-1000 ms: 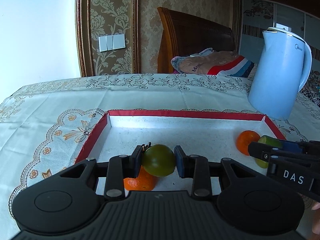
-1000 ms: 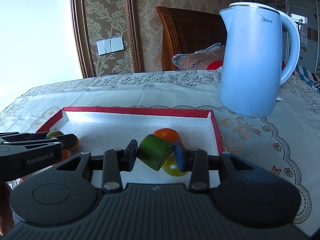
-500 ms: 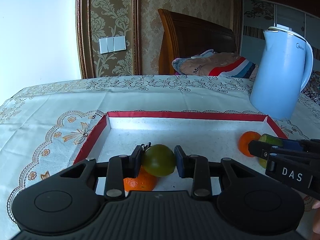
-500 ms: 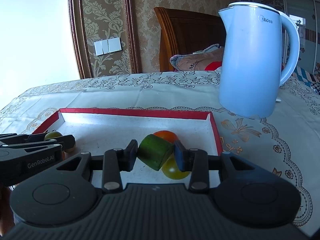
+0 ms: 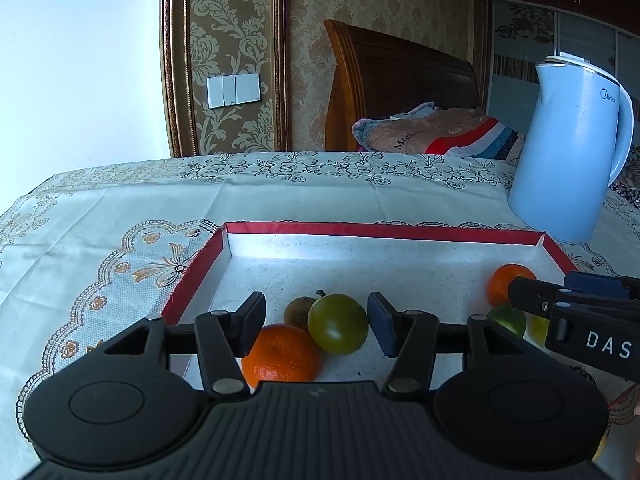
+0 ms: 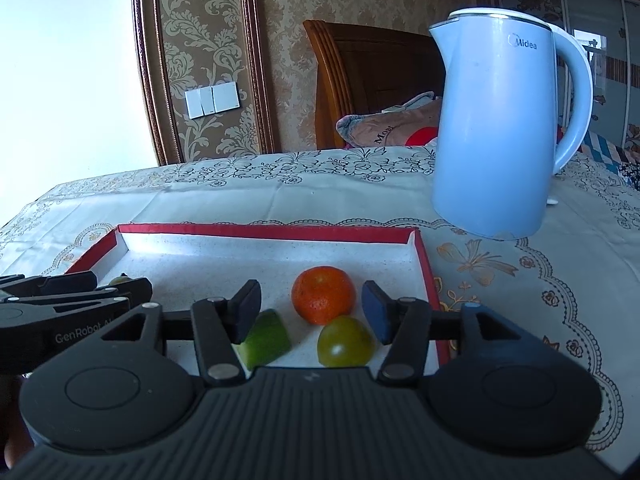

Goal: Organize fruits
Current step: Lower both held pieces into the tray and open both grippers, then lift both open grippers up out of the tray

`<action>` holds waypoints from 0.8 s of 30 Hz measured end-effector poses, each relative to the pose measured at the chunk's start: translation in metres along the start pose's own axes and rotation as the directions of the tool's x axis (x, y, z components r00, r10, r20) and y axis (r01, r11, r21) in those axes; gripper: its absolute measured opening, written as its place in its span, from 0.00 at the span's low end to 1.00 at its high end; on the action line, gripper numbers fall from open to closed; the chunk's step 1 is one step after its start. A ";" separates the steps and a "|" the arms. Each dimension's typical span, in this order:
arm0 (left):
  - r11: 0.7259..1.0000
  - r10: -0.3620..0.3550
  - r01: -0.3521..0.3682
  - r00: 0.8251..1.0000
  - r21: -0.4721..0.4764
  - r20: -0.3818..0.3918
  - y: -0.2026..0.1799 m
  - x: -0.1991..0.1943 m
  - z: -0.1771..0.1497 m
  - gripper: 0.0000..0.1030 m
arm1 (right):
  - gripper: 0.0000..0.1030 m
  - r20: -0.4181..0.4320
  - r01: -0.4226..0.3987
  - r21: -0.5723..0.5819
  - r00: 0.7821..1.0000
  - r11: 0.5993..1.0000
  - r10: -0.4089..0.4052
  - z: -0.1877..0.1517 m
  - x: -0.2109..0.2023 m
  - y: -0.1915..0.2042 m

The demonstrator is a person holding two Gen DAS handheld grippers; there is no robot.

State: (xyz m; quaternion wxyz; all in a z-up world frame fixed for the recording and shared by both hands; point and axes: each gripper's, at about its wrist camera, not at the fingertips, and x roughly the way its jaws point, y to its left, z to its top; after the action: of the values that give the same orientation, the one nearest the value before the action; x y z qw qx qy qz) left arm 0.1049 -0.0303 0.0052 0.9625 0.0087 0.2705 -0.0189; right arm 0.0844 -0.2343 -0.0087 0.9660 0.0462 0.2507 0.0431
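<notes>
All visible fruit lies in the tray (image 5: 384, 230) on the desk (image 5: 120, 208). Left group, near corner: orange (image 5: 280, 354), green plum (image 5: 338, 323), kiwi (image 5: 298, 311), touching. Right group: tangerine (image 6: 323, 294), green wedge (image 6: 266, 336), yellow-green plum (image 6: 345, 342), close together. Your left gripper (image 5: 318, 322) and right gripper (image 6: 312, 310) both stand spread, holding nothing. Judgement: placing looks done; you need only withdraw.
</notes>
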 end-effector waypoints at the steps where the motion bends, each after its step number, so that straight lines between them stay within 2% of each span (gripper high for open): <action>1: 1.000 0.000 0.000 1.000 0.002 0.001 0.000 0.000 0.000 0.54 | 0.65 0.005 0.004 0.002 1.000 1.000 -0.004 0.000 -0.001 0.000; 6: 1.000 -0.004 0.004 1.000 0.003 0.002 0.000 0.000 -0.002 0.57 | 0.74 0.026 0.007 0.015 1.000 1.000 -0.007 0.001 -0.006 -0.002; 11: 1.000 0.007 -0.007 1.000 0.005 0.006 -0.001 -0.001 -0.002 0.58 | 0.79 0.017 0.009 0.022 1.000 1.000 -0.009 -0.001 -0.005 -0.004; 13: 1.000 0.004 -0.004 1.000 -0.002 0.006 0.001 -0.001 -0.002 0.58 | 0.85 0.016 0.012 0.024 1.000 1.000 -0.013 -0.001 -0.005 -0.004; 21: 1.000 0.005 -0.004 1.000 -0.007 0.008 0.003 -0.002 -0.004 0.58 | 0.92 0.022 0.016 0.020 1.000 1.000 -0.016 -0.003 -0.007 -0.004; 24: 1.000 0.005 -0.005 1.000 -0.007 0.006 0.003 -0.002 -0.004 0.66 | 0.94 0.021 0.017 0.025 1.000 1.000 -0.017 -0.003 -0.007 -0.005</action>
State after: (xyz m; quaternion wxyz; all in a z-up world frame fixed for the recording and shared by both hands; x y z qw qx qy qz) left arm 0.1011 -0.0271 0.0032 0.9634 0.0059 0.2675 -0.0155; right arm 0.0773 -0.2395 -0.0085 0.9682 0.0564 0.2416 0.0313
